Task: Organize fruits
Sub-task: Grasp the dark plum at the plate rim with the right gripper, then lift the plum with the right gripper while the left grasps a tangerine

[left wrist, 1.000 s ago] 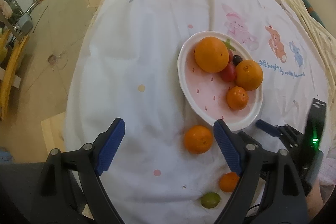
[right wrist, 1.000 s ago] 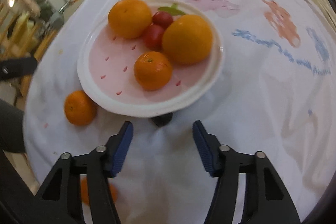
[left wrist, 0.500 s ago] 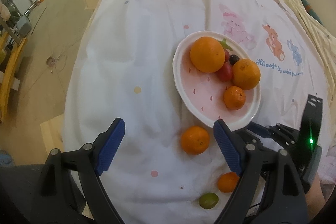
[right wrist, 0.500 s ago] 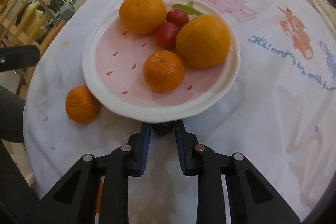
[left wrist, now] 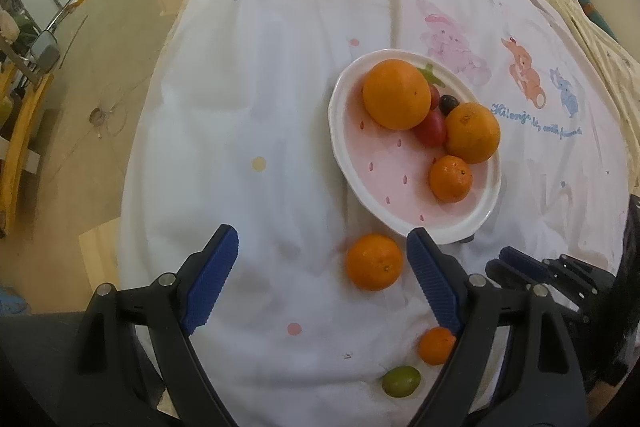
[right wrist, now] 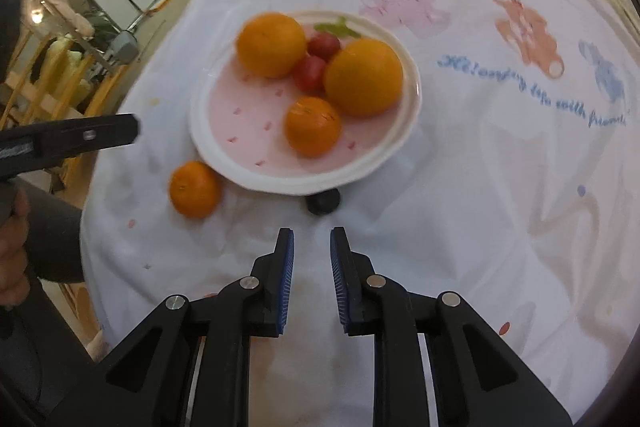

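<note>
A white and pink plate [left wrist: 348, 139] [right wrist: 224, 143] holds two oranges, a mandarin [left wrist: 450, 178] [right wrist: 313, 126] and small red tomatoes. A loose mandarin [left wrist: 373, 261] [right wrist: 194, 189] lies on the cloth by the plate's near rim. A dark grape [right wrist: 323, 202] lies just under that rim. A smaller mandarin [left wrist: 436, 345] and a green fruit [left wrist: 401, 381] lie nearer. My left gripper [left wrist: 320, 259] is open and empty, above the cloth left of the loose mandarin. My right gripper [right wrist: 311, 239] is empty, its jaws narrowly apart, a short way back from the dark grape.
A white cloth with cartoon animals [left wrist: 524, 75] covers the table; its left edge drops to the floor [left wrist: 80, 107]. The left gripper's arm [right wrist: 68, 139] shows at the left of the right wrist view.
My right gripper closed toward the dark grape, then drew back without it; the grape stays by the plate rim. My left gripper stayed open and barely moved.
</note>
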Available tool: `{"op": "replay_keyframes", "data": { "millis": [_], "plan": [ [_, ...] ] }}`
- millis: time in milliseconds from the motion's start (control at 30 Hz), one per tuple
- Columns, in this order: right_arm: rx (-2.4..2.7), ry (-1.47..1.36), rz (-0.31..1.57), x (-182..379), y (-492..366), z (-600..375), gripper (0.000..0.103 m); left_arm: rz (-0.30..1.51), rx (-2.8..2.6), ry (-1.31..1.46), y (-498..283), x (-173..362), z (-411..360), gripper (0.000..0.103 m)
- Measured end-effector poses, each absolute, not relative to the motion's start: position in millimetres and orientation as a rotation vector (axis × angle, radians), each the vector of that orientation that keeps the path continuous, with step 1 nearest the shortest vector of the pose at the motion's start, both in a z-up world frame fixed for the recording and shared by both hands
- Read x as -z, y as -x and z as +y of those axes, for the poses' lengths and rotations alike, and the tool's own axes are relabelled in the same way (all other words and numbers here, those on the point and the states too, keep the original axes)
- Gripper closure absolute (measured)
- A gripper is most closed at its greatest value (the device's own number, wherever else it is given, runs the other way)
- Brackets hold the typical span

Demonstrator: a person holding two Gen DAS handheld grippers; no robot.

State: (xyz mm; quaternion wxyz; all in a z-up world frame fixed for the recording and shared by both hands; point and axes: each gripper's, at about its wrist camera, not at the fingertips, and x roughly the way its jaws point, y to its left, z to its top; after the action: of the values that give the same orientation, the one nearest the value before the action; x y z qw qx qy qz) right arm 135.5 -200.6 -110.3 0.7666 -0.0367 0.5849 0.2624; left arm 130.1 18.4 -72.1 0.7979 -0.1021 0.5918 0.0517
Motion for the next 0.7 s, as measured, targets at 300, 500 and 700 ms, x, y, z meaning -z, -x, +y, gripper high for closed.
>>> {"op": "replay_keyframes", "data": {
  "millis": [300,500,700],
  "plan": [
    [-0.559,0.211,1.298,145.4,-156.1,-176.1,0.077,1.277,-0.127,0.231,-133.4,75.1,22.2,0.019],
    [-0.576,0.253,1.257,151.3,-161.8,-166.3,0.075,1.282,-0.118,0.226,-134.3,76.5,20.4,0.019],
    [-0.614,0.25,1.259,147.2,-158.5,-166.8,0.078,1.284,-0.123,0.218,-135.6,77.0,17.7,0.019]
  ]
}}
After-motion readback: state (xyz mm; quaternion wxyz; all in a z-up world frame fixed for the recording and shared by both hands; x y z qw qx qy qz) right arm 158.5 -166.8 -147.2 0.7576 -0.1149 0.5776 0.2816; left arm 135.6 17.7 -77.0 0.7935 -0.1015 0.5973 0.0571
